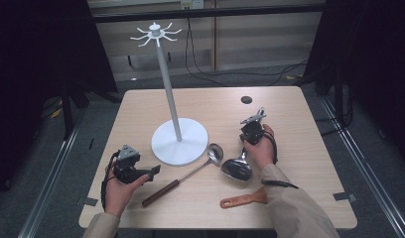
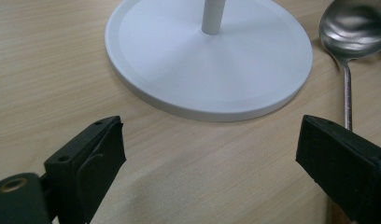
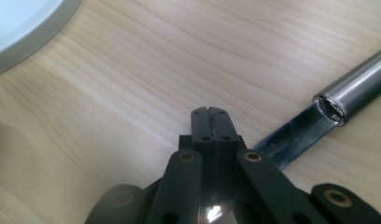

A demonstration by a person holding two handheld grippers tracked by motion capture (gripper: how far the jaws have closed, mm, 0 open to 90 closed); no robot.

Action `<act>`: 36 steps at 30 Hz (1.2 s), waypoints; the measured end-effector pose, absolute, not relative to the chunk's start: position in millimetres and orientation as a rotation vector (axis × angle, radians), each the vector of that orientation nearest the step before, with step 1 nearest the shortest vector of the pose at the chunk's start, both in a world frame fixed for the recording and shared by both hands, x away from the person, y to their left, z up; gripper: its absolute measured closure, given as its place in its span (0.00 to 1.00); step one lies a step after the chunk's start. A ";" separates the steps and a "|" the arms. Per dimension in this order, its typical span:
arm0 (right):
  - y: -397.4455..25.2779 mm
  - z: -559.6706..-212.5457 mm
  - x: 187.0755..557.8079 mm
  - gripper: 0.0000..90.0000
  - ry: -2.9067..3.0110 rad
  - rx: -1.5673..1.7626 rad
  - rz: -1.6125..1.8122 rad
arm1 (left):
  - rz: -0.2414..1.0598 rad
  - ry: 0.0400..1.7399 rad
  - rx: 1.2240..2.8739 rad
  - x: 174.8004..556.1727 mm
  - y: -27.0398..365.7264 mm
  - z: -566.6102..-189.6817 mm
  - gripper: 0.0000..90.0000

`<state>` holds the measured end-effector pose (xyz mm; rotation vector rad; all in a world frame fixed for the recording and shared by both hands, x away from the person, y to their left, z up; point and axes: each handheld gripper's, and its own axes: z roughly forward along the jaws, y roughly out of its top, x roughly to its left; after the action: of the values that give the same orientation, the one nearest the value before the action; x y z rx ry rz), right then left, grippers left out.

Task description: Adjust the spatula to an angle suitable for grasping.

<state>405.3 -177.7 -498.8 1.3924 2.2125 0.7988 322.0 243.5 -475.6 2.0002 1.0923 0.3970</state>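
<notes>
Left hand (image 1: 118, 186) sits palm-up near the table's (image 1: 300, 124) front left corner, holding the left gripper (image 1: 153, 172) aimed right toward the ladle (image 1: 190, 173). Its jaws are wide apart with nothing between them, low over the wood, facing the white stand (image 1: 178, 141). The ladle lies just right of the stand's base, wooden handle pointing at the front edge. Further right, the right hand (image 1: 262, 148) is bent down over a steel utensil (image 1: 237, 168), and the right gripper (image 3: 211, 122) has its jaws pressed together, the utensil's metal handle just beside them. An orange spatula (image 1: 242, 200) lies at the front. No readable writing anywhere.
</notes>
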 end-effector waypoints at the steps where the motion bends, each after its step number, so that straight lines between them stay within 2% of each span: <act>1: -178.9 -498.9 405.1 1.00 2.203 1.409 0.797 | 0.398 1.091 2.002 322.3 243.8 -475.9 0.09; 11: -195.7 -496.7 395.1 1.00 2.178 1.502 0.783 | 0.396 1.095 1.989 323.3 240.1 -476.0 0.09; 12: -197.1 -496.2 394.6 1.00 2.174 1.513 0.783 | 0.401 1.068 2.037 324.0 242.3 -474.7 0.09; 14: -200.7 -492.9 392.7 0.97 2.129 1.550 0.824 | 0.397 1.072 2.022 324.1 240.6 -475.3 0.09; 17: -208.1 -486.2 390.8 0.81 2.044 1.593 0.843 | 0.406 1.069 2.035 324.7 239.4 -474.9 0.09; 18: -211.0 -484.7 390.5 0.71 2.011 1.616 0.841 | 0.402 1.078 2.022 324.6 238.1 -475.3 0.09; 19: -213.6 -484.2 390.6 0.66 1.974 1.645 0.818 | 0.398 1.078 2.020 324.7 237.4 -475.6 0.09; 22: -218.2 -485.4 390.4 0.63 1.934 1.708 0.804 | 0.400 1.074 2.025 325.2 237.1 -475.8 0.09; 23: -220.2 -488.8 390.6 0.48 1.877 1.758 0.765 | 0.399 1.082 2.003 325.3 235.4 -476.6 0.09; 26: -220.1 -494.3 391.2 0.41 1.845 1.782 0.716 | 0.401 1.081 2.006 325.6 235.7 -476.5 0.09; 29: -218.8 -498.7 392.2 0.41 1.843 1.817 0.729 | 0.399 1.077 2.021 325.8 237.1 -476.2 0.09; 31: -217.4 -500.8 393.7 0.46 1.849 1.808 0.729 | 0.398 1.084 1.999 325.8 237.0 -477.5 0.09; 34: -219.2 -499.9 395.1 0.50 1.852 1.814 0.721 | 0.405 1.064 2.054 325.5 240.6 -476.7 0.10; 36: -220.9 -499.1 396.3 0.54 1.848 1.828 0.718 | 0.397 1.088 2.004 324.5 238.2 -478.5 0.10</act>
<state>396.3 -220.9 -499.1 1.8282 1.8482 0.7179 324.5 238.2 -478.5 2.0037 1.0880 0.3975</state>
